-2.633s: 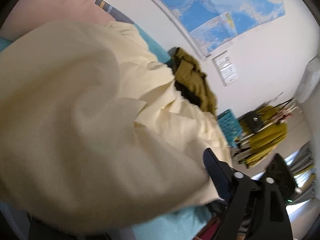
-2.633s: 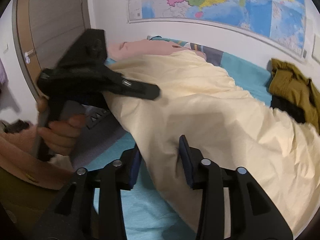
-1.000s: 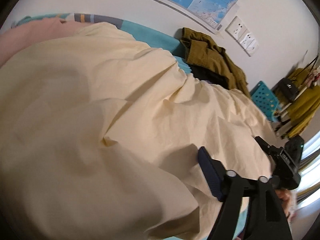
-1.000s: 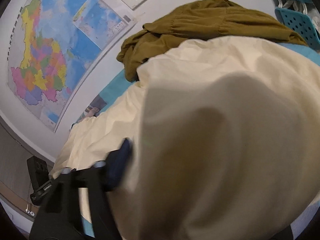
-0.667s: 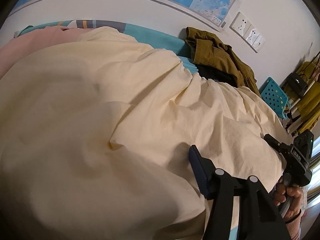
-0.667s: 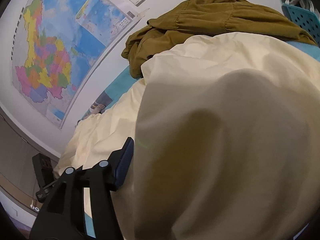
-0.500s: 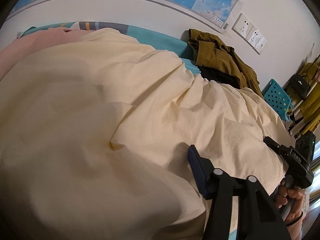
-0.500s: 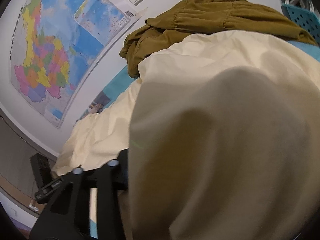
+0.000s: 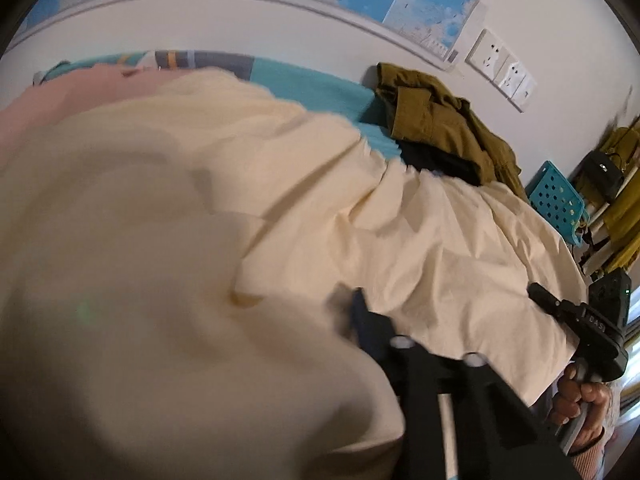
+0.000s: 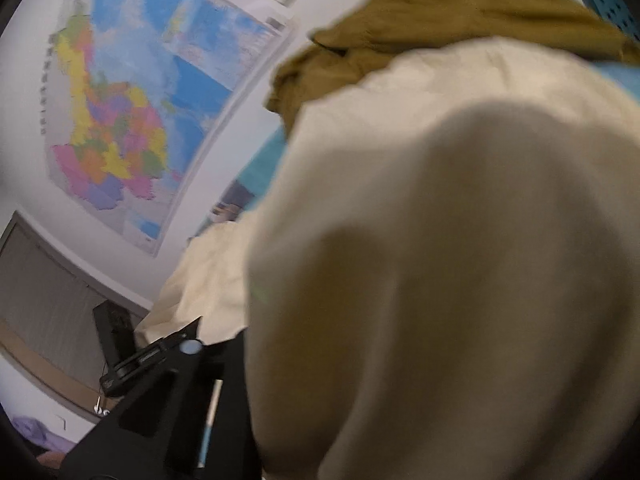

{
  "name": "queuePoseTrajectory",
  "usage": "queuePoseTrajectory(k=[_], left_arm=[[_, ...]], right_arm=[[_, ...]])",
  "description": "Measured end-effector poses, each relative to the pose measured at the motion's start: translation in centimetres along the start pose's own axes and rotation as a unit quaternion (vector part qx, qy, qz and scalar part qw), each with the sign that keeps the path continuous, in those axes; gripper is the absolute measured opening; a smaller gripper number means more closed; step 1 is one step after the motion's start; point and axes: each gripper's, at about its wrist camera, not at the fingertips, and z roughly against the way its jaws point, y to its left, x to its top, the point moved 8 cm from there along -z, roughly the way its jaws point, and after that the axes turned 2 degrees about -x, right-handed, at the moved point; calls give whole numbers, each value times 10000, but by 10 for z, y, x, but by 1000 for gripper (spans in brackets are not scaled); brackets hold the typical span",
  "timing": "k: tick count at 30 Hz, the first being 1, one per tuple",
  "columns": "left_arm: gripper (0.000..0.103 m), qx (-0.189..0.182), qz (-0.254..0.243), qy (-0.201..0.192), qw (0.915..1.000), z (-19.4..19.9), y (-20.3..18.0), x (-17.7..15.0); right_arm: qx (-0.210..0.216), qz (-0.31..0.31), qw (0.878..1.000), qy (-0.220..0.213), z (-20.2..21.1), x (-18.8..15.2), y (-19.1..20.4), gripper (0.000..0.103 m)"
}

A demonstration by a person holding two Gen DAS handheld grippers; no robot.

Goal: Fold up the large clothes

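Both grippers, left gripper (image 9: 352, 312) and right gripper (image 10: 224, 344), have just been closing and now pinch the cream sheet (image 9: 400, 240) spread on the bed (image 9: 312, 84). Soft, floppy stuff, so grab edges or corners.

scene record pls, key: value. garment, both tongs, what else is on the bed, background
garment: large cream sheet, rumpled across the teal bed
left tongs: just been closing; sheet bunched over them, one finger visible, grip point hidden
right tongs: just been closing; cream fabric draped across the tip, contact hidden
right tongs, seen from left wrist view: at the sheet's far edge, held by a hand
also on bed: olive garment, pink fabric
background: wall map, teal basket
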Motion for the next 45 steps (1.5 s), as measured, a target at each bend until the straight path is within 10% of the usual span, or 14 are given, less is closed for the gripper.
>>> queuePoseTrajectory(k=[14,29,39,45], left_arm=[[13,-287,-554,-1236,9904,115,-14,124],[13,1695,36,-2272,9590,191,158,243],[13,2590,833,-2428,9312,192,314,262],[19,2758,1729,-1480,9339,125,423,192]], right_arm=[[858,1688,9770,-981,43,88,170,10],[1898,2386,9510,-514,-127,146,334,10],[1954,2897,9369,-113,-264,84,399,10],[1569,2545,9433,1440,-354,-9,344,17]])
